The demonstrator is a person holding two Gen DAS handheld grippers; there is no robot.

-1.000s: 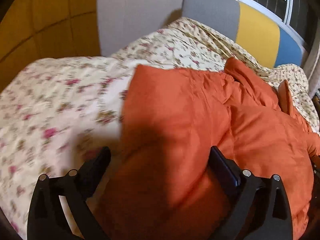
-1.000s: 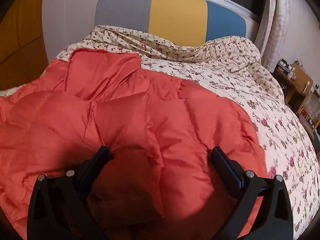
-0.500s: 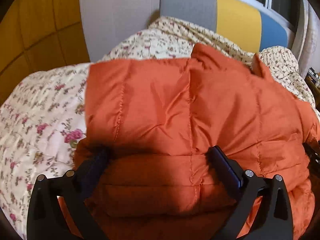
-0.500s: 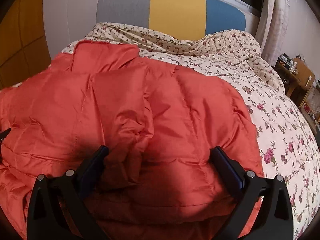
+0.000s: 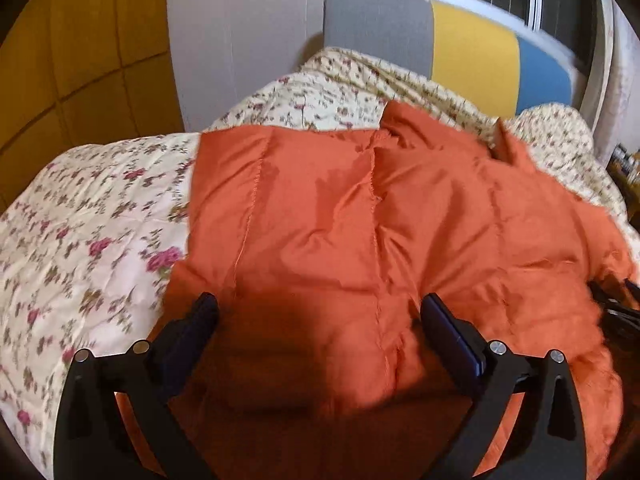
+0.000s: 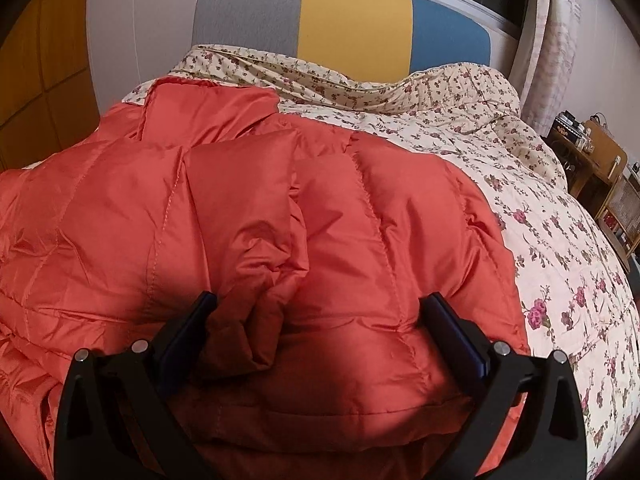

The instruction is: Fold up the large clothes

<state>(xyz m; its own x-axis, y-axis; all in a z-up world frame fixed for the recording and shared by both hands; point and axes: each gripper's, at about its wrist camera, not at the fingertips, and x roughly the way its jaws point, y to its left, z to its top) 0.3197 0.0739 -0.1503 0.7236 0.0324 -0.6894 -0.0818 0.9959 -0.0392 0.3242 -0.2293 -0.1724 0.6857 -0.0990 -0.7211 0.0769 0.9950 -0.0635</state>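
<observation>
An orange quilted puffer jacket (image 5: 360,220) lies spread on a floral bedspread (image 5: 88,240), collar toward the headboard. My left gripper (image 5: 318,320) is open, its jaws wide apart over the jacket's near left part. My right gripper (image 6: 318,318) is open too, jaws wide over the jacket (image 6: 280,220) at its near right part, where a folded flap bunches between the fingers. Neither gripper holds cloth. The tip of the right gripper (image 5: 616,304) shows at the right edge of the left wrist view.
The bed's headboard (image 6: 352,28) is grey, yellow and blue, under a window. A wooden bedside shelf (image 6: 600,168) with small items stands at the right. Yellow wall panels (image 5: 80,60) are at the left. The floral bedspread (image 6: 560,260) lies bare to the jacket's right.
The left view swung right and pulled back, so the jacket now fills it squarely. The jacket's left side now lies flatter. The right gripper drew back slightly. Both stayed open.
</observation>
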